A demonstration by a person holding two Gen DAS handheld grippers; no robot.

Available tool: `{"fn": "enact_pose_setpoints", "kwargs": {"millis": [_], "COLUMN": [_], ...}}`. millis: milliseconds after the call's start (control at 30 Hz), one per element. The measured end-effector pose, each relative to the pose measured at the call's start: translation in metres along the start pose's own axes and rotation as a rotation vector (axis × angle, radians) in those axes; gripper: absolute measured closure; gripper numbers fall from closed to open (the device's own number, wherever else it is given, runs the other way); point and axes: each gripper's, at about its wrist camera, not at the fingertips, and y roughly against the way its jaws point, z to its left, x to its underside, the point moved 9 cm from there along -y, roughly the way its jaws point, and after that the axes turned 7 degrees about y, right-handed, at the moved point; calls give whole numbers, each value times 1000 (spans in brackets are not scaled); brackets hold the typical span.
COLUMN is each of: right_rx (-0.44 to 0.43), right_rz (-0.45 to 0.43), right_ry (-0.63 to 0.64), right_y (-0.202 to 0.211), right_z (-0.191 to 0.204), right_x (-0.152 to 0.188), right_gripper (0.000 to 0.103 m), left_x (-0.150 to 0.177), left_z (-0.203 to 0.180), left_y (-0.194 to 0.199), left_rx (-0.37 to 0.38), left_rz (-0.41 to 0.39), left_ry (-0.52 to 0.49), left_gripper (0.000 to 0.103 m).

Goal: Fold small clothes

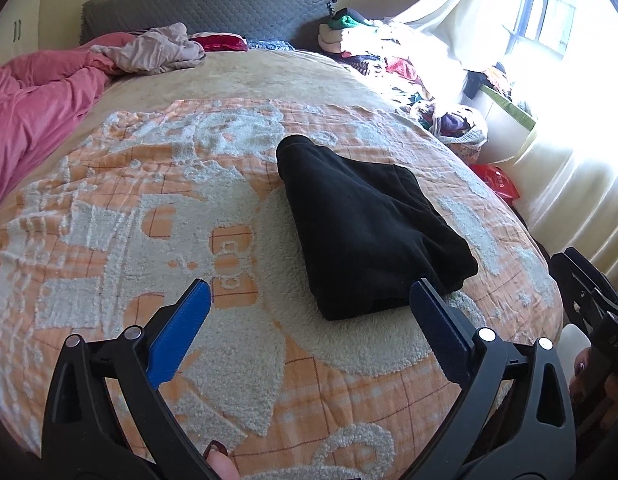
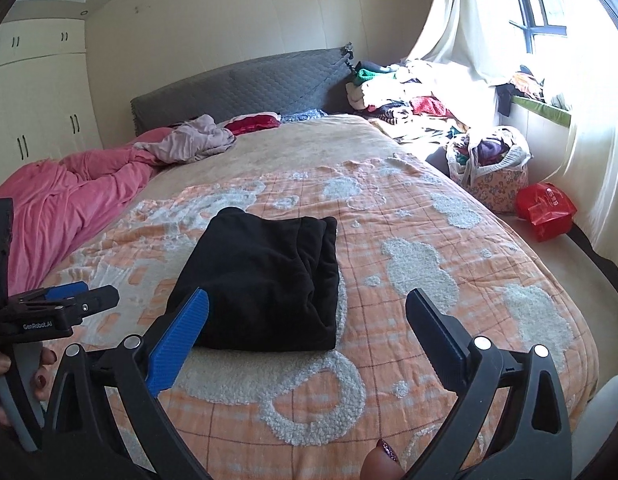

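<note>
One patterned orange blanket (image 2: 409,240) covers the bed.

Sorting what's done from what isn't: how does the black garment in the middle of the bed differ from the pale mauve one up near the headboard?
The black garment is folded into a neat, flat-sided bundle; the mauve garment lies crumpled and loose. The black one sits alone on the orange patterned blanket; the mauve one rests partly against the pink duvet. Black is dark and plain, mauve pale. Neither is held by any fingers.

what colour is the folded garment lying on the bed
Black, plain with no visible pattern; the folded garment shows best in the right wrist view.
</note>
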Motion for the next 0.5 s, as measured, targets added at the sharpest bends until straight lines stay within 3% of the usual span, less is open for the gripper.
{"fn": "enact_pose_setpoints", "kwargs": {"millis": [500], "right_rx": [27], "right_rz": [-58], "right_ry": [41], "right_y": [33], "right_z": [15], "right_x": [27], "right_gripper": [5], "left_x": [35], "left_z": [8], "left_y": [25], "left_rx": [-3], "left_rz": [-46], "left_ry": [-20], "left_gripper": [10]}}
